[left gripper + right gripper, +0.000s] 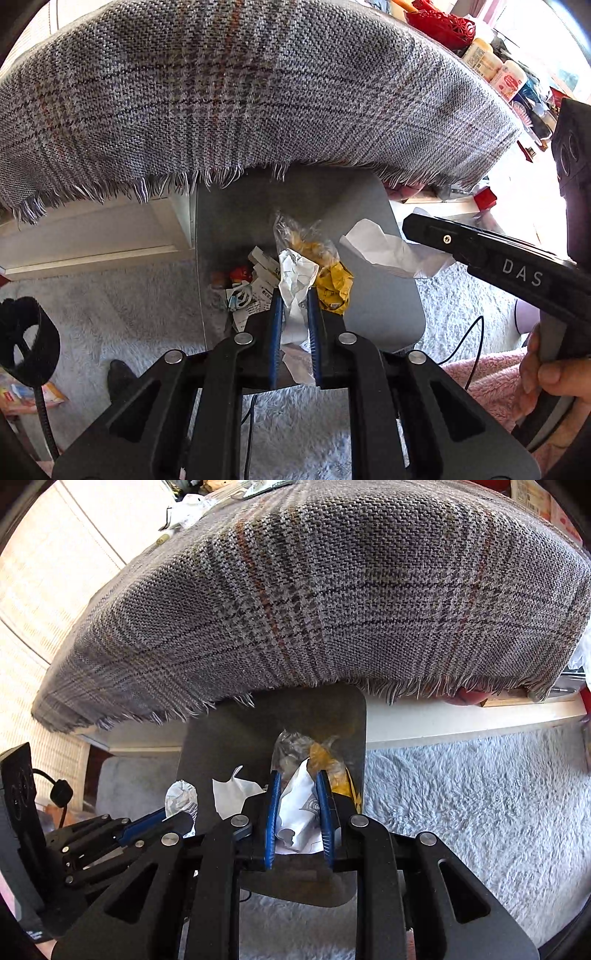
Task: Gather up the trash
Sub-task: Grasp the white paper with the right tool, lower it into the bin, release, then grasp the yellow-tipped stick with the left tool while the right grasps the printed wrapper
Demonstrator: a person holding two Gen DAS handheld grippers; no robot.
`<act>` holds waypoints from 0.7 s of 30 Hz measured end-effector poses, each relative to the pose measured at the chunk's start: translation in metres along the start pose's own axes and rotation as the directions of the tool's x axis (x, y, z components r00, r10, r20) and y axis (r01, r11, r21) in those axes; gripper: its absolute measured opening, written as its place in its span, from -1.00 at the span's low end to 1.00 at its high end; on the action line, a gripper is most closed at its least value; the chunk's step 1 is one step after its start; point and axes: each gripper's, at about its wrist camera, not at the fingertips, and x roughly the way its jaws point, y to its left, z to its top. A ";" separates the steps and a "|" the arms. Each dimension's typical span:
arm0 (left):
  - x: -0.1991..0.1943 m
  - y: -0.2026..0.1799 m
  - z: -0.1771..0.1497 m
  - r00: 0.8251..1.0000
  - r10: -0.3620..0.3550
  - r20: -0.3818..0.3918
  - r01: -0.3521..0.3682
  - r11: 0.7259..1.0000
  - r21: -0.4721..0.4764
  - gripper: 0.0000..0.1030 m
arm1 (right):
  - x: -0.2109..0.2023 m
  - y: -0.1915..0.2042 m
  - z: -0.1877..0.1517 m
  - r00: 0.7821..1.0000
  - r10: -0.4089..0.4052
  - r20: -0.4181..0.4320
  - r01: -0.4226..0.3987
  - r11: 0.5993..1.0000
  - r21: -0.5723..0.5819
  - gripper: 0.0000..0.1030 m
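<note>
Over the bin's (384, 295) open mouth, both my grippers (295, 306) (297, 797) pinch paper (295, 280) (299, 805); I should release centrally, clear of the rim.

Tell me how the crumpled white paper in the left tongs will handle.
The crumpled paper looks light and floppy: its creased top flops above the left tongs. Probably crushable rather than fragile, and unlikely to slip from the ridged blue pads.

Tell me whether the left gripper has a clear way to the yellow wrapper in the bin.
Probably not yet: the left gripper is shut on crumpled paper. The yellow wrapper lies just beyond it, uncovered.
</note>
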 end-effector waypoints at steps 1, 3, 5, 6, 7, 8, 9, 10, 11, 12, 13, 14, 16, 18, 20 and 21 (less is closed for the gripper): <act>0.000 0.000 0.000 1.000 0.001 0.003 -0.001 1.000 0.000 -0.71 | 0.000 0.000 0.000 1.000 0.003 -0.001 -0.003 1.000 0.003 -0.56; -0.002 0.001 0.001 1.000 0.007 0.003 -0.007 1.000 0.000 -0.59 | 0.001 -0.001 0.000 1.000 0.006 -0.003 -0.006 1.000 0.004 -0.53; -0.003 0.001 0.002 1.000 0.013 0.005 -0.013 1.000 0.001 -0.52 | 0.002 -0.002 -0.001 1.000 0.006 -0.002 -0.006 1.000 0.009 -0.29; -0.005 0.001 0.002 1.000 0.016 0.005 -0.016 1.000 0.003 -0.50 | 0.001 -0.002 0.001 1.000 0.004 -0.001 -0.004 1.000 0.010 -0.16; -0.006 0.001 0.002 1.000 0.019 0.005 -0.019 1.000 0.004 -0.47 | 0.001 -0.002 0.002 1.000 -0.001 0.002 0.001 1.000 0.010 -0.11; -0.007 0.001 0.003 1.000 0.022 0.006 -0.022 1.000 0.004 -0.45 | 0.000 -0.002 0.002 1.000 -0.005 0.005 0.005 1.000 0.011 -0.10; -0.007 0.001 0.002 1.000 0.025 0.006 -0.025 1.000 0.005 -0.40 | 0.000 -0.003 0.003 1.000 -0.007 0.007 0.007 1.000 0.014 -0.07; -0.008 0.002 0.002 1.000 0.029 0.007 -0.029 1.000 0.004 -0.33 | -0.001 -0.003 0.003 1.000 -0.007 0.010 0.007 1.000 0.018 -0.01; -0.008 0.002 0.003 0.999 0.032 0.008 -0.032 0.999 0.002 -0.27 | -0.001 -0.003 0.004 1.000 -0.009 0.014 0.008 1.000 0.021 0.04; -0.009 0.002 0.003 0.999 0.034 0.011 -0.034 0.999 0.000 -0.13 | -0.002 -0.003 0.004 1.000 -0.012 0.017 0.012 1.000 0.022 0.17; -0.011 0.003 0.003 0.999 0.036 0.013 -0.036 0.999 0.000 0.03 | -0.003 -0.003 0.005 1.000 -0.015 0.019 0.015 1.000 0.023 0.27; -0.012 0.004 0.003 0.999 0.041 0.017 -0.041 0.999 0.000 0.08 | -0.004 -0.003 0.006 1.000 -0.018 0.021 0.018 1.000 0.024 0.30; -0.014 0.005 0.004 0.998 0.055 0.021 -0.055 0.998 -0.002 0.37 | -0.007 -0.004 0.007 0.999 -0.032 0.027 0.031 0.999 0.029 0.53; -0.020 0.008 0.004 0.998 0.064 0.029 -0.064 0.998 -0.013 0.55 | -0.010 -0.004 0.009 0.998 -0.050 0.036 0.049 0.998 0.035 0.72; -0.029 0.012 0.005 0.996 0.070 0.050 -0.069 0.997 -0.025 0.73 | -0.017 -0.004 0.011 0.997 -0.057 0.057 0.054 0.998 0.043 0.86; -0.033 0.013 0.006 0.995 0.073 0.064 -0.071 0.997 -0.027 0.84 | -0.020 -0.004 0.013 0.996 -0.059 0.071 0.056 0.997 0.047 0.92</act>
